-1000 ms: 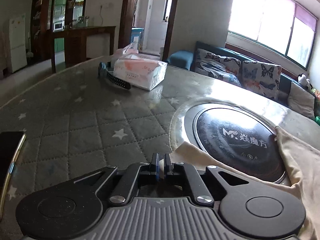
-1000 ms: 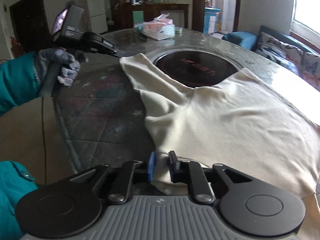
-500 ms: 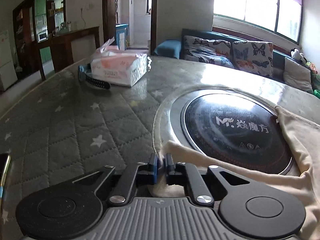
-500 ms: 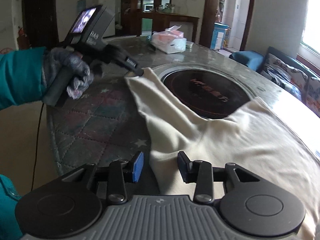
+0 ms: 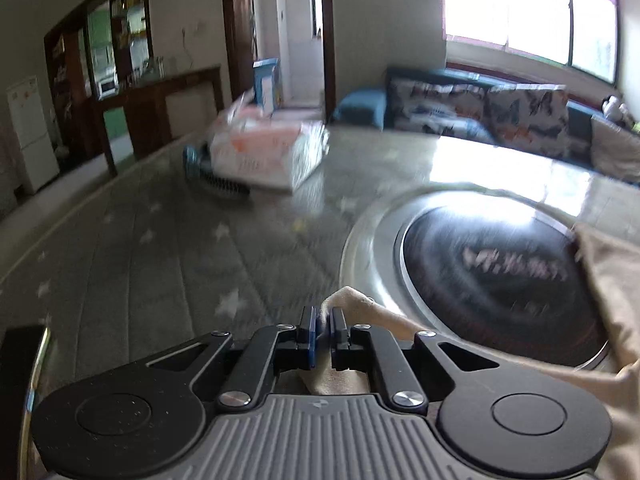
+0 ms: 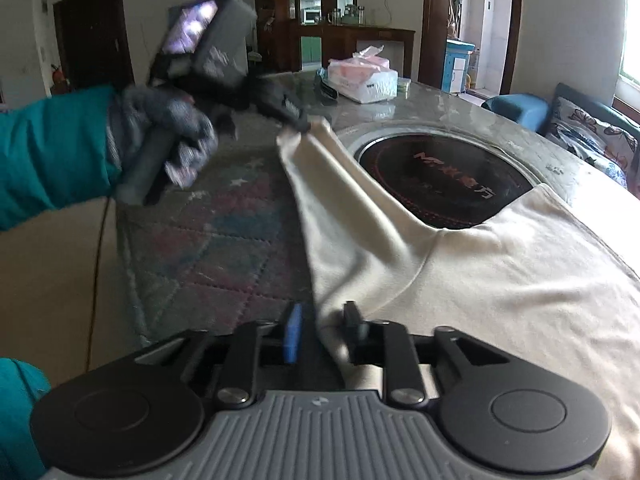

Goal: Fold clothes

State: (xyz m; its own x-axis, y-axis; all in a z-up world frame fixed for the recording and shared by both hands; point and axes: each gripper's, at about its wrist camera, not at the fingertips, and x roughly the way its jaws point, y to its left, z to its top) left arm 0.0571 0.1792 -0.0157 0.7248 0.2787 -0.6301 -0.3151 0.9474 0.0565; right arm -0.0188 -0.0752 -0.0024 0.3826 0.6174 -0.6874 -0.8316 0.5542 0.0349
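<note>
My left gripper [image 5: 323,330] pinches a sleeve tip of the cream shirt [image 6: 500,280] and holds it lifted above the quilted table [image 5: 160,256], though its jaws are easing apart. My right gripper [image 6: 323,330] has its jaws closing around the shirt's near edge. The body lies flat, partly over the cooktop [image 6: 436,184].

Bright windows [image 5: 528,20] far right above blue sofa [image 5: 480,108] with butterfly cushions; dark wood cabinets [image 6: 320,12] far left; white fridge [image 5: 28,136]; open doorway [image 5: 296,40].
</note>
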